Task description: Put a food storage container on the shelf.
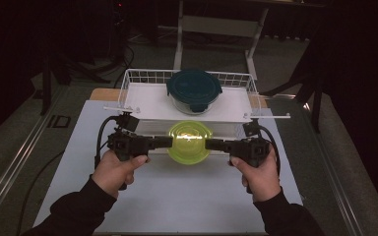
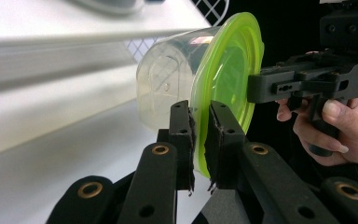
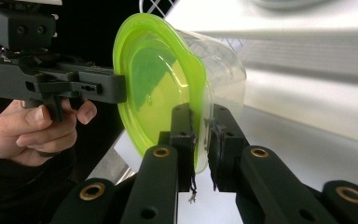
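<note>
A clear round container (image 1: pixel 189 153) with a yellow-green lid (image 1: pixel 189 137) sits between my two grippers, just in front of the white wire rack (image 1: pixel 128 83). My left gripper (image 1: pixel 170 142) is shut on the lid's left rim, and its view shows the jaws pinching the green rim (image 2: pixel 198 154) with the clear body (image 2: pixel 168 84) beyond. My right gripper (image 1: pixel 207 144) is shut on the opposite rim (image 3: pixel 199 140), with the lid (image 3: pixel 149 84) and body (image 3: pixel 223 65) ahead. I cannot tell whether the container's base touches the table.
A glass container with a dark teal lid (image 1: pixel 194 87) stands on the rack's upper shelf (image 1: pixel 147 101). The white table mat (image 1: pixel 177 196) lies open in front of the hands. The floor and a table frame (image 1: pixel 216 24) are beyond the rack.
</note>
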{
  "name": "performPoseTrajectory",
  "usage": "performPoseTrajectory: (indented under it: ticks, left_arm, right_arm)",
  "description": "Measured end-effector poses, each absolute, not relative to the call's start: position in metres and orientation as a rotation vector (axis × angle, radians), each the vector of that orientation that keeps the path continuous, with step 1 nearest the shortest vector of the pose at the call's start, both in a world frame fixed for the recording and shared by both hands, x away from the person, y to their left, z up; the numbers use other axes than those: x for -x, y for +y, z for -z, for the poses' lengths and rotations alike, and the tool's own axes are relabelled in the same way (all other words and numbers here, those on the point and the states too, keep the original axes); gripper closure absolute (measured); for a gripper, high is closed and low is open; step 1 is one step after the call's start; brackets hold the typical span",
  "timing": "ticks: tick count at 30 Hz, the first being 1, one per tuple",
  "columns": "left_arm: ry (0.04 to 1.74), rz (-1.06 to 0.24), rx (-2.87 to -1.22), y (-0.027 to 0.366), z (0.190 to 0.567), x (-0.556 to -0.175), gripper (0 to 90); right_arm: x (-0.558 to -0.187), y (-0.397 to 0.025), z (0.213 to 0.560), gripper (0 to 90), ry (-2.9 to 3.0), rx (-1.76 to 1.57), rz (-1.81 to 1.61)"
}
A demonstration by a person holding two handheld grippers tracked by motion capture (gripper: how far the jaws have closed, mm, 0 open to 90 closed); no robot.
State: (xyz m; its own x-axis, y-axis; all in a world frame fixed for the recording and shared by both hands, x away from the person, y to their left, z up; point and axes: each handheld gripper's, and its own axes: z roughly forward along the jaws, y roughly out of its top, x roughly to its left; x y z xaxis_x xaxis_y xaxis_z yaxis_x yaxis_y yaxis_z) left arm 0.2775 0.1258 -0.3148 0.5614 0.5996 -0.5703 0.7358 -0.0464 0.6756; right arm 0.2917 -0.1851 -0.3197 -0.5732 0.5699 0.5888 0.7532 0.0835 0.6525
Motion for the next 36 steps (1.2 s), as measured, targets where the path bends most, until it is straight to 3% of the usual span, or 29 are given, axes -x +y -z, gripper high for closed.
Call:
performPoseTrajectory:
  ticks: [21, 36]
  left_arm:
    - [1.100, 0.071, -1.723, 0.127, 0.253, -0.305, 81.0]
    - [1.131, 0.060, -1.698, 0.119, 0.232, -0.353, 81.0]
  right_arm:
    - [-0.323, -0.179, 0.262, 81.1, -2.198, 1.333, 1.565]
    - [-0.369, -0.180, 0.237, 80.7, -2.191, 1.418, 1.572]
